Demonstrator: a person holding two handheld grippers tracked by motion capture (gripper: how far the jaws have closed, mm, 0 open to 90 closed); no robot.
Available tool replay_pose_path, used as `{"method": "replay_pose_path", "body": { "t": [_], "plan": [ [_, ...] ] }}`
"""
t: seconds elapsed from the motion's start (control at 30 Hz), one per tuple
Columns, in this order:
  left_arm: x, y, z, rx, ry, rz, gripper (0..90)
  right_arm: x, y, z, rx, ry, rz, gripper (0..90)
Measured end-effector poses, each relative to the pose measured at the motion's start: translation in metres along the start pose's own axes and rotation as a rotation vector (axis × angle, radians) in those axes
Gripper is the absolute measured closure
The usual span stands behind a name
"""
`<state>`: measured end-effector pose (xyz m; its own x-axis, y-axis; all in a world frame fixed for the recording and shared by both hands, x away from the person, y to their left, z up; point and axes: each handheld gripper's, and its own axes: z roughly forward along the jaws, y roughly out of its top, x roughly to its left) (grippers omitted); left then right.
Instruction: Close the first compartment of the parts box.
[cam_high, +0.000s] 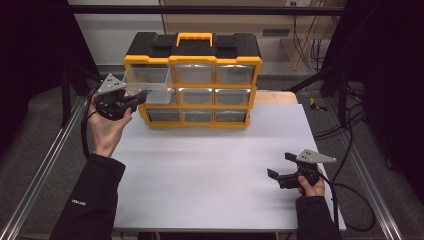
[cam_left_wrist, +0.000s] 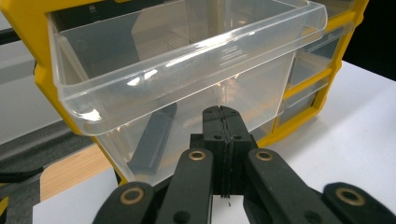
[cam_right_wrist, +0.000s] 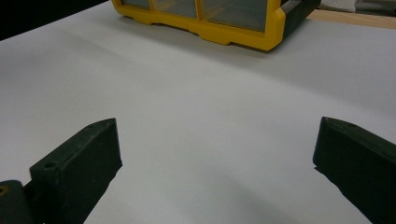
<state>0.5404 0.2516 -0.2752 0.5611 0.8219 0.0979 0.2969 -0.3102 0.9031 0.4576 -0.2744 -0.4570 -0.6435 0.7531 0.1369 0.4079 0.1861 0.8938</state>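
Now clear drawer (cam_high: 146, 80) level, long axis leftward

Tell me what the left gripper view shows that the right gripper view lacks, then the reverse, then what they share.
Left gripper view: a clear plastic drawer pulled out of its slot, with the left gripper shut just before its front wall. Right gripper view: the right gripper wide open over bare table. Both: the yellow-framed drawer cabinet and the white tabletop.

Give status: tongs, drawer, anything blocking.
Left tongs shut at the pulled-out clear drawer. Right tongs open, over bare table. Nothing in the way.
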Motion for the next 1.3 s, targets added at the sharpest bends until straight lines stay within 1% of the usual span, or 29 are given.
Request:
{"method": "replay_pose_path", "body": {
  "t": [0.13, 0.33, 0.57, 0.67, 0.77, 0.93, 1.1, 1.3],
  "plan": [
    [0.001, 0.002, 0.003, -0.007, -0.001, -0.004, 89.6, 0.000, 0.000, 0.000, -0.001, 0.000, 0.000, 1.1],
    [0.005, 0.005, 0.008, 0.001, 0.007, -0.002, 89.6, 0.000, 0.000, 0.000, -0.001, 0.000, 0.000, 1.1],
    [0.008, 0.007, 0.012, -0.002, 0.005, -0.004, 89.6, 0.000, 0.000, 0.000, -0.001, -0.001, 0.000, 1.1],
    [0.010, 0.008, 0.014, -0.005, -0.001, -0.011, 89.6, 0.000, 0.000, 0.000, -0.001, -0.001, 0.000, 1.1],
    [0.011, 0.008, 0.016, -0.005, 0.000, -0.008, 89.6, 0.000, 0.000, -0.001, -0.002, -0.001, -0.004, 1.1],
    [0.013, 0.009, 0.018, -0.006, 0.004, -0.006, 89.6, 0.000, 0.000, -0.001, 0.000, 0.000, -0.001, 1.1],
    [0.013, 0.011, 0.021, -0.003, 0.018, -0.002, 89.6, 0.000, 0.000, -0.001, -0.001, 0.000, 0.001, 1.1],
    [0.015, 0.012, 0.025, -0.004, 0.023, 0.003, 89.6, 0.000, 0.000, -0.001, -0.001, 0.000, 0.001, 1.1]
  ]
}}
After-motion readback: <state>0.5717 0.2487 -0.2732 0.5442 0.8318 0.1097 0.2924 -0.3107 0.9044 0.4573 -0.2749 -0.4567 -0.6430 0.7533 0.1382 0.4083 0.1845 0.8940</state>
